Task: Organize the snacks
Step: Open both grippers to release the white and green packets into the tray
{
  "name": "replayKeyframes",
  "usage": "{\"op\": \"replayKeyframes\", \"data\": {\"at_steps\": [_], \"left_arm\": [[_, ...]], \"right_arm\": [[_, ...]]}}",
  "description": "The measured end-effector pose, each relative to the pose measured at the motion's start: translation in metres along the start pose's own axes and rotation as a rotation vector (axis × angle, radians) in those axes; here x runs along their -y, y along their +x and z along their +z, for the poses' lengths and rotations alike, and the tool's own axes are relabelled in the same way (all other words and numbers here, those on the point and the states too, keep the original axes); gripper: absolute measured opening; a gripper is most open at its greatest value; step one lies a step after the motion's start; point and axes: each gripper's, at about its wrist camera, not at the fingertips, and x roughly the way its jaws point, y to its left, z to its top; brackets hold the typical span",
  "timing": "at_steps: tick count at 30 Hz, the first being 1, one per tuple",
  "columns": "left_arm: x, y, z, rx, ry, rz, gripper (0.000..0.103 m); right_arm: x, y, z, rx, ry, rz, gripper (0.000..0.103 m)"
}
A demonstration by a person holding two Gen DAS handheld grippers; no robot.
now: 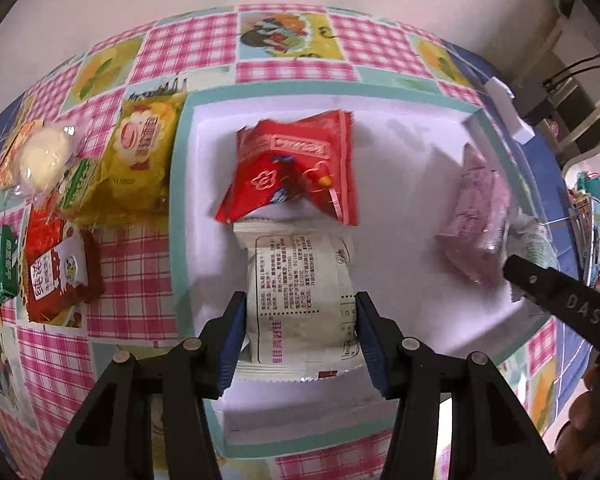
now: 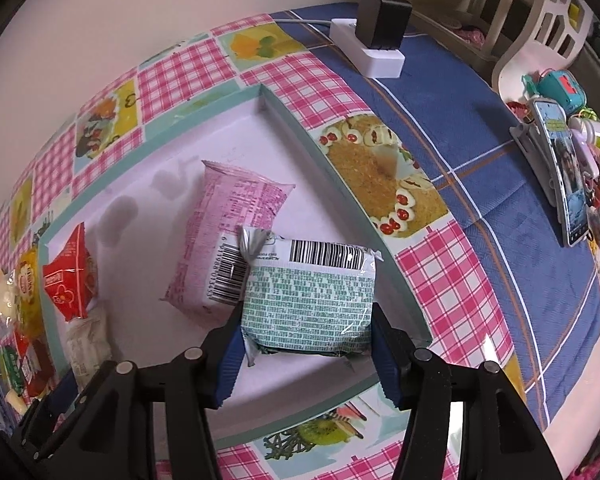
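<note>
A white tray with a teal rim (image 1: 180, 184) (image 2: 300, 128) lies on the checked tablecloth. In the left wrist view my left gripper (image 1: 300, 320) is shut on a white snack packet (image 1: 300, 280) low over the tray, its far end touching a red packet (image 1: 296, 168). A pink packet (image 1: 480, 216) lies at the tray's right. In the right wrist view my right gripper (image 2: 308, 336) is shut on a green-and-white packet (image 2: 312, 292) over the tray's right side, next to the pink packet (image 2: 224, 232). The red packet (image 2: 70, 280) shows far left.
Left of the tray lie loose snacks: a yellow packet (image 1: 140, 160), a clear-wrapped white bun (image 1: 40, 156), a red box (image 1: 60, 272), a small green packet (image 1: 4, 264). A white power strip with a black charger (image 2: 376, 36) and a phone on a stand (image 2: 564, 172) sit on the blue cloth.
</note>
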Motion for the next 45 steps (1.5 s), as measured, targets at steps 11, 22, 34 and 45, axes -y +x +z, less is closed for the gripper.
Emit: {"op": "replayKeyframes", "data": {"at_steps": [11, 22, 34, 45], "left_arm": [[-0.002, -0.038, 0.014, 0.056, -0.029, -0.022, 0.064], [-0.032, -0.031, 0.015, 0.068, -0.140, 0.097, 0.090], [-0.064, -0.033, 0.014, 0.094, -0.200, 0.237, 0.097], [-0.084, -0.056, 0.013, 0.164, -0.246, 0.298, 0.097]], "right_arm": [[-0.004, -0.010, -0.002, 0.013, -0.029, 0.007, 0.061], [-0.010, -0.008, -0.004, 0.026, -0.065, 0.032, 0.078], [-0.022, -0.011, -0.010, 0.054, -0.087, 0.100, 0.103], [-0.036, -0.018, -0.017, 0.082, -0.108, 0.142, 0.103]]}}
